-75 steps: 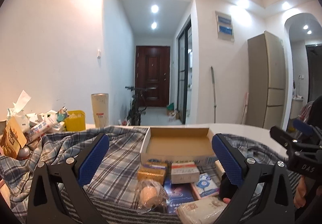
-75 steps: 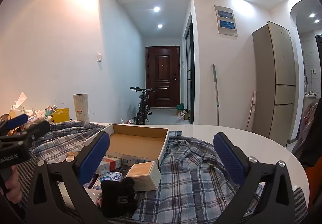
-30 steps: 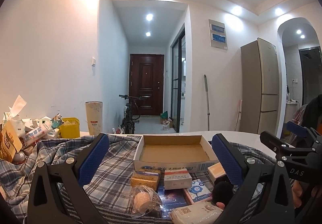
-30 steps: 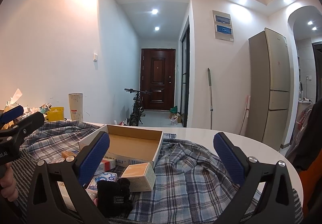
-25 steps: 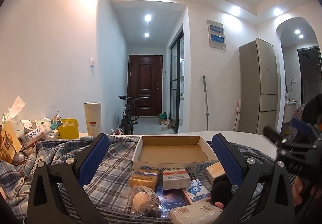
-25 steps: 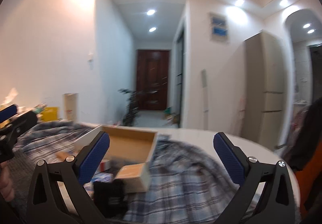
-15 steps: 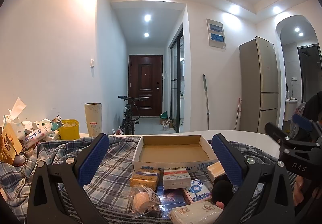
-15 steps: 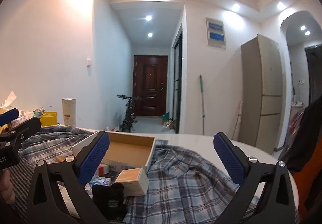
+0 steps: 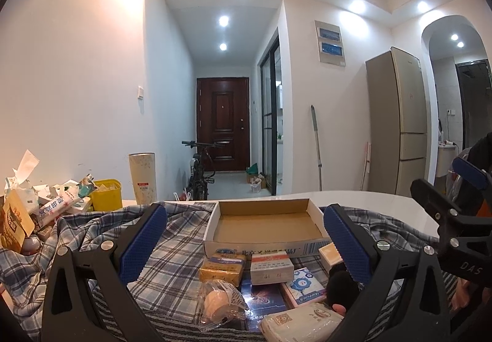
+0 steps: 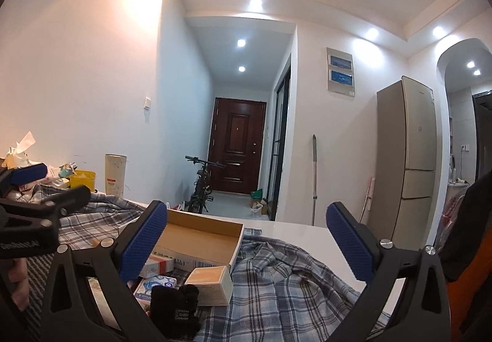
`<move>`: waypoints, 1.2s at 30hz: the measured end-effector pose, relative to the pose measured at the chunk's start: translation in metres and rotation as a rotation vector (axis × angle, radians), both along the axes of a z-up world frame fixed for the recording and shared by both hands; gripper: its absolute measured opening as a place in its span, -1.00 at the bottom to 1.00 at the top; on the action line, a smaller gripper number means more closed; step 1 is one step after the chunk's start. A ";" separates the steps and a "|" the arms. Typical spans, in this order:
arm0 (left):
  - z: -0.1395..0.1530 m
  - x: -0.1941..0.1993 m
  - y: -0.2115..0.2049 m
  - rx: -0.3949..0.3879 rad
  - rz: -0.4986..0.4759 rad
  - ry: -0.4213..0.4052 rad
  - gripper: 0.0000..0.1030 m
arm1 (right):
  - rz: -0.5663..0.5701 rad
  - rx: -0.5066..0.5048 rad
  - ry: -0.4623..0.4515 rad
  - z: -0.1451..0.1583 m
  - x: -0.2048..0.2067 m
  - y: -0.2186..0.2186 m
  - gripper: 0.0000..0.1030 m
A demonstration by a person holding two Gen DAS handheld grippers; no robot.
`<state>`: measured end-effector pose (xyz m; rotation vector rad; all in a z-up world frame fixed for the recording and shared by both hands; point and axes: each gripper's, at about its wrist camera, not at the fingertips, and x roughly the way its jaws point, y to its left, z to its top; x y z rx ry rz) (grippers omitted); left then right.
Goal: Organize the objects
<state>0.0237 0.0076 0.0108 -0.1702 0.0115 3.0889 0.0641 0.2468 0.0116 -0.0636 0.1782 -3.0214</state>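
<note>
Plaid cloth on white table | empty cardboard tray | left gripper spread wide, holding nothing | right gripper likewise

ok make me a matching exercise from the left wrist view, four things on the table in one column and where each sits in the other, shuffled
Things
1. cardboard tray
2. yellow tub
3. bagged egg
4. red and white box

Places
A. at the back left, beside the tall cream cup
B. right in front of the tray, beside the yellow packet
C. lying open and empty on the plaid cloth
D. nearest the camera, in front of the yellow packet

Pairs: 1-C, 2-A, 3-D, 4-B
</note>
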 end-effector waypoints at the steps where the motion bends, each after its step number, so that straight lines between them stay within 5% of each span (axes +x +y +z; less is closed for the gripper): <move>1: 0.000 0.000 -0.001 0.005 -0.012 -0.001 1.00 | 0.005 0.006 -0.002 0.001 -0.001 -0.002 1.00; 9: 0.003 0.015 -0.009 0.052 -0.021 0.065 1.00 | -0.037 0.036 -0.006 0.000 -0.004 -0.010 1.00; 20: 0.010 0.024 -0.018 0.089 -0.027 0.092 1.00 | 0.031 -0.043 -0.078 0.010 -0.008 0.003 1.00; 25: 0.020 0.021 -0.012 0.006 0.059 0.003 1.00 | 0.038 -0.032 -0.088 0.011 -0.003 0.000 1.00; 36: 0.037 0.038 -0.029 0.089 0.034 -0.039 1.00 | 0.062 -0.114 -0.110 0.024 0.002 0.011 1.00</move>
